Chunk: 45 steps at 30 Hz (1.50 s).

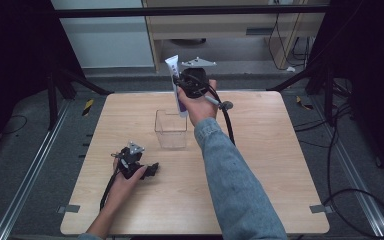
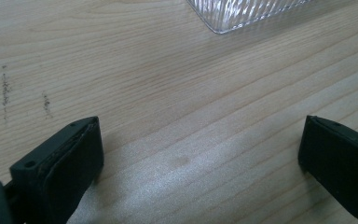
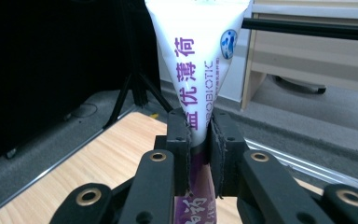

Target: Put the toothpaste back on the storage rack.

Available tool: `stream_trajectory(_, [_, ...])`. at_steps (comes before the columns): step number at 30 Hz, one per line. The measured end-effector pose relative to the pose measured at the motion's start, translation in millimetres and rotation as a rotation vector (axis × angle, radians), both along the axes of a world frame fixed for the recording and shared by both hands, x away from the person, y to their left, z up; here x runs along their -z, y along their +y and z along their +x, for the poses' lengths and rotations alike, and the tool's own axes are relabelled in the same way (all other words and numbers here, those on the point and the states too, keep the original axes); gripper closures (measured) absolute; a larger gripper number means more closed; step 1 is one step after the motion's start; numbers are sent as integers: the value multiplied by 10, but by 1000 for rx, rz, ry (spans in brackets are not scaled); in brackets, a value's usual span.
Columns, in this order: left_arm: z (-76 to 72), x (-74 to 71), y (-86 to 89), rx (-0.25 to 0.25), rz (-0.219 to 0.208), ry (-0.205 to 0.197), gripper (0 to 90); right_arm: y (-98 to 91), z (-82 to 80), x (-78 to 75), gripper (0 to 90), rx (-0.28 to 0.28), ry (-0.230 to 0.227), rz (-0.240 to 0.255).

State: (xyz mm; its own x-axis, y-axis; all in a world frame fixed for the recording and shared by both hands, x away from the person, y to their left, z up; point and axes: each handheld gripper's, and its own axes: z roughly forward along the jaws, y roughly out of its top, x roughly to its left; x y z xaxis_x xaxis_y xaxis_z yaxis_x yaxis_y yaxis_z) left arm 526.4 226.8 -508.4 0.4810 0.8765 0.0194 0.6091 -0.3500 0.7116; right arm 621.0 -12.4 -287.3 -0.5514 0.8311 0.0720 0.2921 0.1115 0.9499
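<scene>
We held a soft plastic tube (image 3: 196, 56) in our right gripper (image 3: 198, 154), and its shape told most of the story: flat and broad at the crimped white end, narrowing downward into a purple-printed body. Its skin was glossy, with purple lettering running along its length and a small round blue emblem near the wide end. Our black jaws, matte and edged with rough, slightly frayed pads, pressed on the tube from both sides at its narrow middle, so the white end rose above the pads and the purple part ran down between the jaw arms. In the high view the tube (image 1: 176, 85) stood nearly upright in the right gripper (image 1: 184, 84), raised above the far part of the table (image 1: 260, 165), just behind and above a clear square container (image 1: 170, 129) that stood open-topped on the wood.

The table was pale wood with fine straight grain and a few dark speck marks. The container had thin transparent walls; in the left gripper view its corner (image 2: 242, 14) looked ribbed and glassy with a rounded edge.

Our left gripper (image 2: 200, 149) sat low over the near left of the table (image 2: 168, 93), its blunt black jaws spread wide with bare wood between them, well apart from the tube.
</scene>
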Motion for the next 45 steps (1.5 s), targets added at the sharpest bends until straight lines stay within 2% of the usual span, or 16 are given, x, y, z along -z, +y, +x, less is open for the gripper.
stream_trajectory(5, [1, 0, 0, 0, -1, 0, 0, 87, 45, 47, 796, 1, -16, 21])
stream_trajectory(13, [2, 0, -1, 1, -1, 0, 0, 196, 104, 152, 795, 6, -20, 23])
stream_trajectory(32, [3, 0, 0, 2, 0, 0, 0, 272, 98, 249, 795, -7, -33, 18])
stream_trajectory(39, [5, 0, 0, 3, -1, 0, 0, 283, 104, 383, 795, -11, -24, 31])
stream_trajectory(45, [6, 0, -1, 4, 0, -1, 0, 346, 76, 484, 795, -23, -17, 18])
